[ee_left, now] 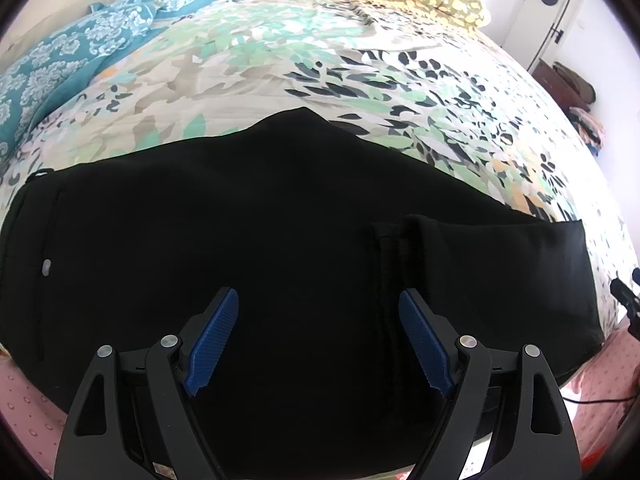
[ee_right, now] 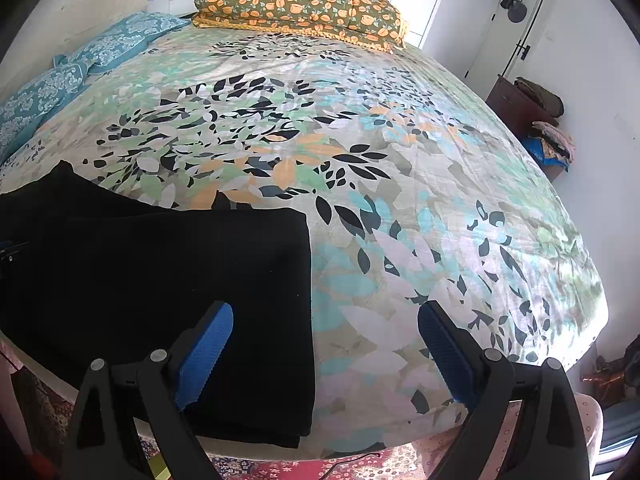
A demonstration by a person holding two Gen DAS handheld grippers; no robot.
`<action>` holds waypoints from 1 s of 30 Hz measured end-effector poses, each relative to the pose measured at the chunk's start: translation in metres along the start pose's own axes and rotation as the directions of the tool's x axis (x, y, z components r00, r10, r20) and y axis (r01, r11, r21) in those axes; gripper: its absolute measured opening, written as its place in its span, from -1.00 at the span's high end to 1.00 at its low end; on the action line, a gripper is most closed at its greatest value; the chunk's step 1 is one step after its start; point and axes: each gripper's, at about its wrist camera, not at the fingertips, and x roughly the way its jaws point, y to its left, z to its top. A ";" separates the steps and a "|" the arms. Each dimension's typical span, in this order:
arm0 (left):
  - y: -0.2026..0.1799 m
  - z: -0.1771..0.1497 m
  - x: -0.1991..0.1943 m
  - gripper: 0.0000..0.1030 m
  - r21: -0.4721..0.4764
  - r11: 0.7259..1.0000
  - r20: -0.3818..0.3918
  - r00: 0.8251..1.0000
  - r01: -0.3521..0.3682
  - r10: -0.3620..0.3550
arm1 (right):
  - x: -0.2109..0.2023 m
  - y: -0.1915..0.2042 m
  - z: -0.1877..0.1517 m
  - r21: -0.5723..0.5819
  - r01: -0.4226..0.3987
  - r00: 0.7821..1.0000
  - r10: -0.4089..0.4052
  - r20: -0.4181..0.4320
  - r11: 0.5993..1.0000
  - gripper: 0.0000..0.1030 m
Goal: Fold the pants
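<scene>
On the wide leaf-print bedspread (ee_right: 400, 168) the black fabric pants (ee_left: 280, 220) lay partly folded beneath the empty, wide-spread left gripper (ee_left: 319, 340), their folded edge running between the equally wide, empty right gripper (ee_right: 325, 354) jaws, so pinching that edge squarely seemed wisest, with open bed beyond.

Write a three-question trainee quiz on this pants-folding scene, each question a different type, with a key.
1. True or false: the left gripper is shut on the black pants.
2. Which pillow lies at the bed's far end? A) orange floral pillow B) plain red C) striped grey
3. Fill in: the right gripper hovers over the pants' ____ edge.

Key: 1 false, it is open. 2 A. 3 right, with the bedspread beyond.
</scene>
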 end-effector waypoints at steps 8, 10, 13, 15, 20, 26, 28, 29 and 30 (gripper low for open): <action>0.005 0.000 0.001 -0.63 0.010 0.998 -0.001 0.998 -0.067 0.067 | -0.001 -0.002 0.001 0.007 -0.014 1.000 0.014 0.008 1.000 -0.82; 0.007 0.000 0.000 -0.63 0.009 0.996 0.002 0.997 -0.083 0.083 | -0.002 -0.001 0.001 0.012 -0.025 1.000 0.024 0.013 1.000 -0.82; 0.010 0.000 0.000 -0.63 0.017 0.991 0.005 0.991 -0.132 0.132 | -0.003 0.001 0.001 0.016 -0.039 0.999 0.038 0.016 0.999 -0.82; 0.012 0.001 -0.001 -0.63 0.024 0.986 0.009 0.987 -0.163 0.163 | -0.004 0.004 0.002 0.014 -0.047 0.999 0.047 0.017 0.999 -0.82; 0.016 0.001 -0.003 -0.63 0.030 0.979 0.015 0.979 -0.201 0.201 | -0.007 0.012 0.004 0.007 -0.061 0.998 0.060 0.028 0.998 -0.82; 0.016 -0.001 -0.005 -0.63 0.044 0.971 0.022 0.972 -0.234 0.233 | -0.008 0.019 0.004 -0.010 -0.075 0.996 0.076 0.036 0.997 -0.82; 0.015 -0.001 -0.006 -0.63 0.048 0.969 0.030 0.970 -0.243 0.242 | -0.009 0.020 0.004 -0.013 -0.078 0.996 0.079 0.038 0.997 -0.82; 0.015 -0.001 -0.007 -0.63 0.049 0.967 0.035 0.968 -0.250 0.248 | -0.009 0.021 0.004 -0.014 -0.079 0.996 0.080 0.041 0.997 -0.82; 0.015 -0.001 -0.008 -0.63 0.051 0.966 0.038 0.967 -0.255 0.253 | -0.010 0.021 0.005 -0.015 -0.080 0.996 0.081 0.045 0.997 -0.82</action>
